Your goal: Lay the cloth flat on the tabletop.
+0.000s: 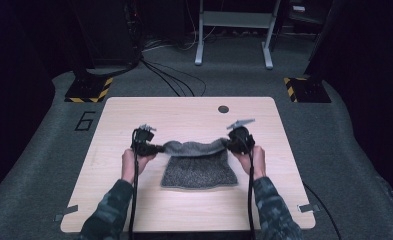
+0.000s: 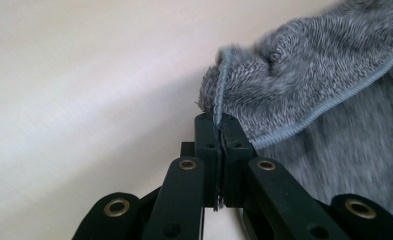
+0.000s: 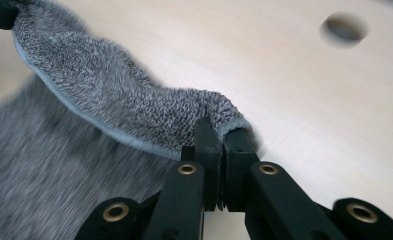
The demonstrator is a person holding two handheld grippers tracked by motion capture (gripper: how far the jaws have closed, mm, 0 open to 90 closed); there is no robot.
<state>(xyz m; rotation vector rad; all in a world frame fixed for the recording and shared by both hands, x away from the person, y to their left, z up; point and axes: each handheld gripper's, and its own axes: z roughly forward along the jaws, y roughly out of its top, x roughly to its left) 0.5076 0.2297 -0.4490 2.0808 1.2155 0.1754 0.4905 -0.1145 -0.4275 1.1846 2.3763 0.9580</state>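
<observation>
A grey fluffy towel (image 1: 199, 167) with a pale blue hem lies in the middle of the wooden table (image 1: 134, 110). Its far edge is lifted between the two grippers, while the near part rests on the table. My left gripper (image 1: 159, 148) is shut on the towel's far left corner (image 2: 219, 107), with the hem pinched between the black jaws (image 2: 218, 131). My right gripper (image 1: 228, 142) is shut on the far right corner (image 3: 224, 117), and the cloth bunches over its jaw tips (image 3: 220, 137). A person's hands and camouflage sleeves hold both grippers.
A round cable hole (image 1: 223, 109) sits near the table's far edge, also seen as a dark hole (image 3: 344, 28) in the right gripper view. Beyond the table are floor cables, a grey metal frame (image 1: 234, 30) and two yellow-black striped bases (image 1: 90, 90).
</observation>
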